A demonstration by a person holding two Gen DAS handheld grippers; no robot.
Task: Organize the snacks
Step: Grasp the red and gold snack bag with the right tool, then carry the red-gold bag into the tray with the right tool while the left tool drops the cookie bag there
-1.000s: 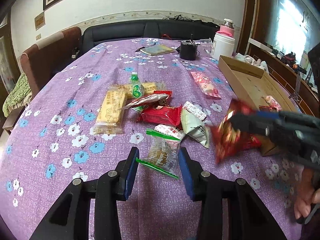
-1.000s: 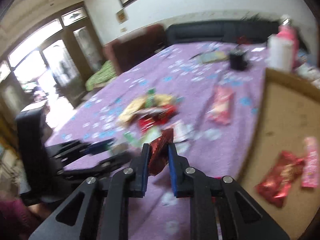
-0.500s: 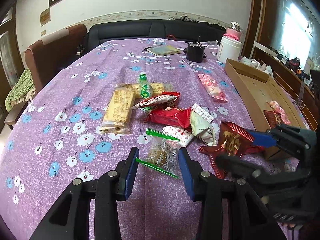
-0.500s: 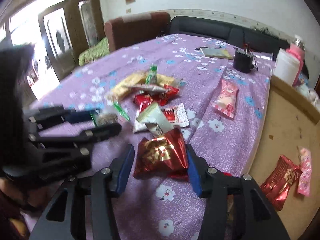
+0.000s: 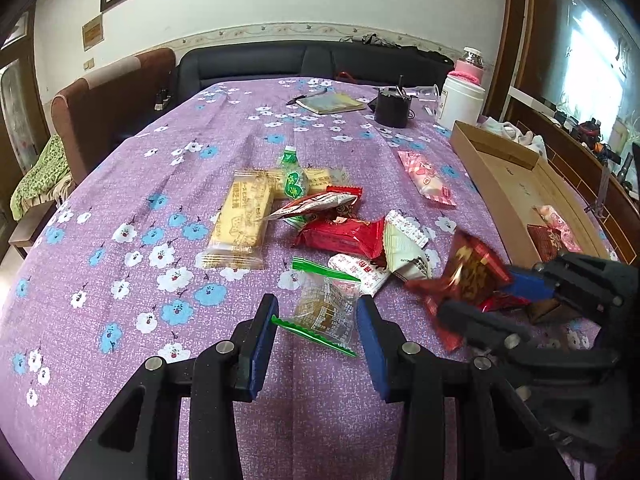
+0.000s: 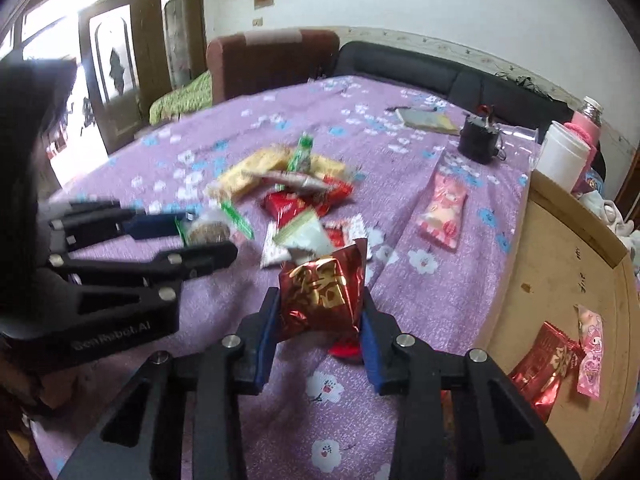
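Snacks (image 5: 320, 220) lay mostly in a loose pile at frame centre on the purple floral cloth (image 5: 132, 184); sorting looked barely begun, by my read. Cardboard box (image 6: 560, 280) at right of the rt view held only a red foil pack (image 6: 540, 372) and a pink pack (image 6: 590, 364); a dozen or so pcs were left on the cloth: long biscuit pack (image 5: 240, 220), green pack (image 5: 293, 180), red wrapper (image 5: 344, 236), white pouch (image 5: 404, 248), pink packet (image 5: 426, 178) lying apart toward the box.

Right gripper (image 6: 318, 336) had its jaws just closing, narrow, on a red-and-gold foil bag (image 6: 324, 292); bag sat between the blue pads, bottom pinched, top sticking up; I judged it held, next stop prob. the box. Another red pc showed just under that bag; couldn't tell what it was.

Left gripper (image 5: 316, 344) stood part-open over a clear packet w/ green seals (image 5: 324, 308); packet lay between the fingers but the pads weren't touching it; not gripped yet.

Lt view showed the whole pile sharp, plus notebook (image 5: 332, 102), black cup (image 5: 392, 110) and white jar (image 5: 460, 104) at upper right; it caught the rt tool only as a blur at lower right, and little of the box floor. Rt view gave the box floor and contents, the grip on the foil bag, and the doorway at upper left; the pile was smeared there.
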